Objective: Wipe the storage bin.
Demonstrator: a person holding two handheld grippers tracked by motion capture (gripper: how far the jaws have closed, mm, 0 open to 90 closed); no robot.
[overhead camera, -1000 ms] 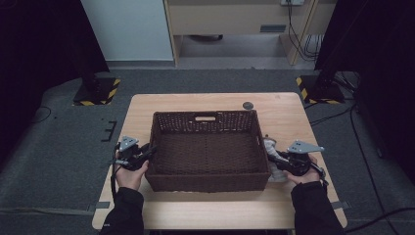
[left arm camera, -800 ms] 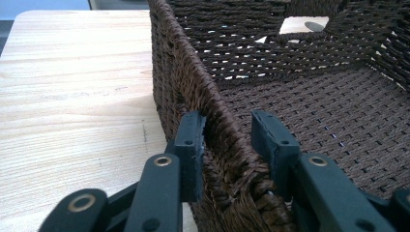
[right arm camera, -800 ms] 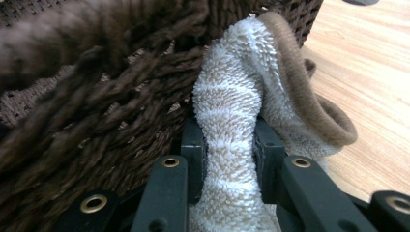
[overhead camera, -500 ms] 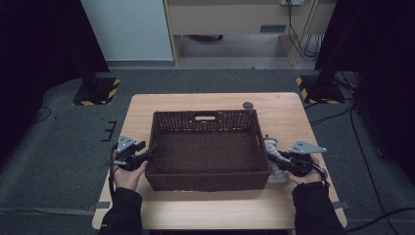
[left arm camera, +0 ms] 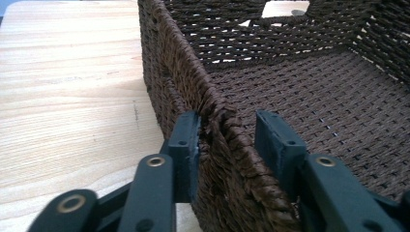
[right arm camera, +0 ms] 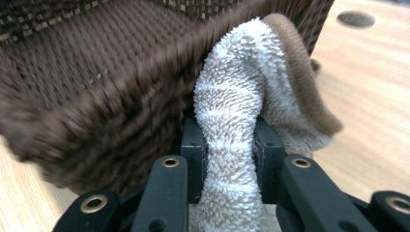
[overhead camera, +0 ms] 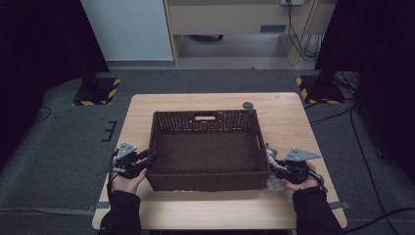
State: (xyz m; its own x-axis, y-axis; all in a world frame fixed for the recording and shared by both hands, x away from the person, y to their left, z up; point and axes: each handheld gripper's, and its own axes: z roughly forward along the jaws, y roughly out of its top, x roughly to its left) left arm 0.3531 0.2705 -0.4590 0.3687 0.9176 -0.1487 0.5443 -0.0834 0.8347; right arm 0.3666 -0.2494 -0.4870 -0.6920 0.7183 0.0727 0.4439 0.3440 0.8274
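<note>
Two grippers work at the near corners of the basket (overhead camera: 204,149), which sits in the middle of the table (overhead camera: 288,117), its floor bare. The left gripper (left arm camera: 226,145) straddles the basket's left wall near the near corner, one jaw outside and one inside; its jaws have just been closing, with the woven rim between them, yet a gap remains between the inner pad and the weave, so the wall is not yet clamped. The right gripper (right arm camera: 227,145) is closed tight on a white towel (right arm camera: 241,125) with a tan edge, bunched just beside the basket's right wall, touching the weave from outside. Judging by this, the step in hand is steadying the basket with the left hand while the right readies the towel for loading. The next move calls for finishing the left pinch on the rim, then lifting the towel up over the right wall and inward before letting go, keeping the cloth from snagging on the rim.
</note>
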